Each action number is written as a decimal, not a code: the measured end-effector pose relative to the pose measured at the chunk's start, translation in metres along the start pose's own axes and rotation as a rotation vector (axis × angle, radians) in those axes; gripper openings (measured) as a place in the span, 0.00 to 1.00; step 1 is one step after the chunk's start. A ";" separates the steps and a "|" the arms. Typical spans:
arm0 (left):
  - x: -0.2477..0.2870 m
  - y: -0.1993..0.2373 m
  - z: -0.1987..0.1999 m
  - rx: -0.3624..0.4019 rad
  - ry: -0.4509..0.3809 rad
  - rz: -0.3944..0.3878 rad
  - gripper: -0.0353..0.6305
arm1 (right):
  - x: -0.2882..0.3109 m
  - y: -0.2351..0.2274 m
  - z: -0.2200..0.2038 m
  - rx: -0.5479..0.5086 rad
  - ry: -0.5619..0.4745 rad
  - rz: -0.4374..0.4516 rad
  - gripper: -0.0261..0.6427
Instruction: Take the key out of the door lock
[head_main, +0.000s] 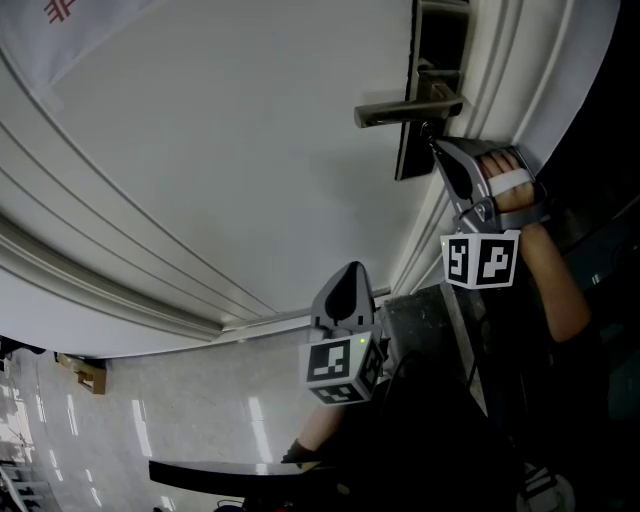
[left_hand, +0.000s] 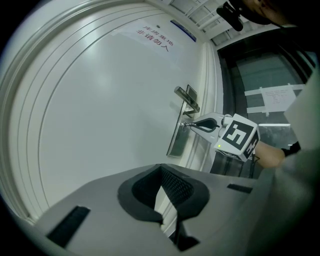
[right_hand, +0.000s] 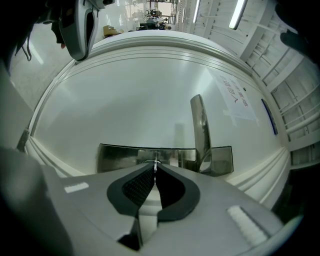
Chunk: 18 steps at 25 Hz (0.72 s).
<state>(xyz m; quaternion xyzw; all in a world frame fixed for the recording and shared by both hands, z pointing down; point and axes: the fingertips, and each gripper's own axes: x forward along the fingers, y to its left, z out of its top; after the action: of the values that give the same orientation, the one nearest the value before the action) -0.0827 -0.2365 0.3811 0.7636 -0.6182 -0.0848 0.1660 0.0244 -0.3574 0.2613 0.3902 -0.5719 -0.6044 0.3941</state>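
Observation:
The white door (head_main: 220, 150) carries a metal lever handle (head_main: 405, 110) above a dark lock plate (head_main: 412, 155). My right gripper (head_main: 434, 143) reaches to the lock from the door's edge side. In the right gripper view its jaws are shut on the thin metal key (right_hand: 155, 167), which stands in the lock plate (right_hand: 120, 157) beside the handle (right_hand: 200, 127). The left gripper view shows the same meeting of right gripper (left_hand: 192, 125) and key (left_hand: 185, 125). My left gripper (head_main: 349, 270) hangs lower, away from the lock, jaws shut on nothing (left_hand: 161, 169).
A moulded door frame (head_main: 490, 70) runs beside the lock. A printed sign (left_hand: 156, 39) is stuck high on the door. Right of the frame is a dark glass panel (left_hand: 270, 75) with paper notes. Tiled floor (head_main: 180, 410) and a cardboard box (head_main: 88, 375) lie below.

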 end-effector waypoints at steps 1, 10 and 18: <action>0.000 -0.001 0.000 -0.001 0.001 -0.004 0.05 | 0.000 0.000 0.000 0.000 0.000 0.000 0.06; 0.001 -0.001 0.001 -0.009 -0.001 -0.002 0.05 | -0.001 0.000 0.000 -0.002 -0.003 -0.001 0.06; 0.001 0.002 0.002 0.003 0.003 0.006 0.05 | -0.004 0.000 0.000 0.001 0.001 -0.004 0.06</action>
<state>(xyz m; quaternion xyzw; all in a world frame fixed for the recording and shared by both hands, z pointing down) -0.0854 -0.2382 0.3798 0.7621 -0.6205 -0.0822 0.1660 0.0258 -0.3541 0.2617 0.3920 -0.5712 -0.6048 0.3929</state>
